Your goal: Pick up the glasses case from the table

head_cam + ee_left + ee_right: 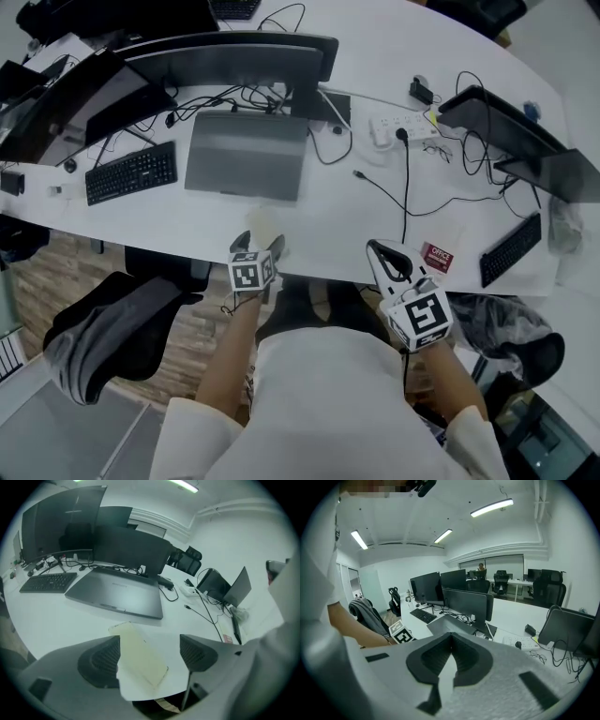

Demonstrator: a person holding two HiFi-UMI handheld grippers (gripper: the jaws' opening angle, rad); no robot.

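In the head view, the glasses case (265, 225), pale and flat, lay on the white table (337, 220) close to its near edge, just in front of the closed laptop (247, 155). The left gripper (255, 242) hung right at it and pointed steeply down, probably because a flat thing is best taken from above. The right gripper (387, 261) was held further right, well apart from the glasses case, so I judged it had no part in this grasp.

In the left gripper view, the jaws stood wide apart with the glasses case lying between them. It lay nearer to the left pad (101, 660), and I could not tell if they touched. Its long side ran along the jaws, so closing would press its narrow width.

In the right gripper view, the jaws met at the tips with nothing between them. They aimed over the table toward the monitors (464, 599).
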